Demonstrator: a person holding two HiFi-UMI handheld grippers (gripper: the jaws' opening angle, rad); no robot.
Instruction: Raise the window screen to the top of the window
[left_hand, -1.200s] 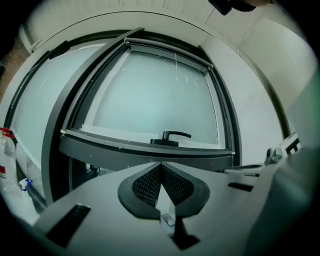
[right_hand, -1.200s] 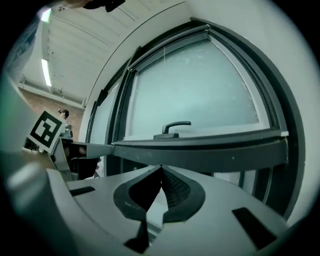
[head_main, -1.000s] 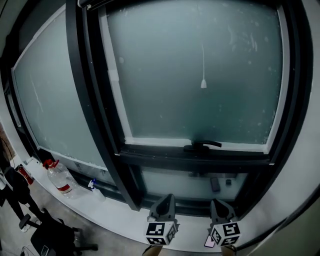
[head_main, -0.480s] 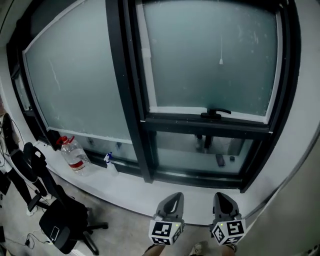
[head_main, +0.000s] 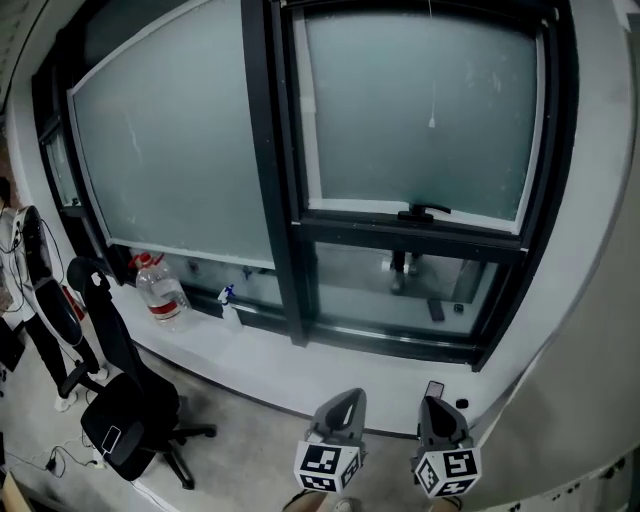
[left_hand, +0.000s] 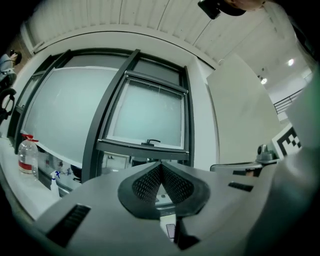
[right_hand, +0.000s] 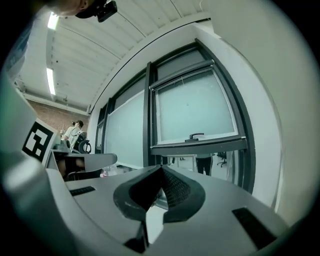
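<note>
The window's right pane (head_main: 420, 110) is covered by a frosted screen down to a black handle (head_main: 423, 212). A thin pull cord with a small white end (head_main: 431, 122) hangs in front of it. Below the handle a strip of clear glass (head_main: 400, 275) shows. My left gripper (head_main: 348, 397) and right gripper (head_main: 432, 402) sit low in the head view, well back from the window and touching nothing. Both are shut and hold nothing. The handle (left_hand: 152, 142) lies far beyond the left gripper (left_hand: 161, 165). The same handle (right_hand: 196, 135) lies far beyond the right gripper (right_hand: 161, 167).
A white sill (head_main: 300, 365) runs under the window, with a large water bottle (head_main: 160, 292) and a spray bottle (head_main: 229, 303) on its left part. A black office chair (head_main: 125, 400) stands at the lower left. A person (head_main: 10, 230) is at the left edge.
The window now looks smaller and farther off, and more floor and the chair show. Both grippers have stayed shut and low in the view.
</note>
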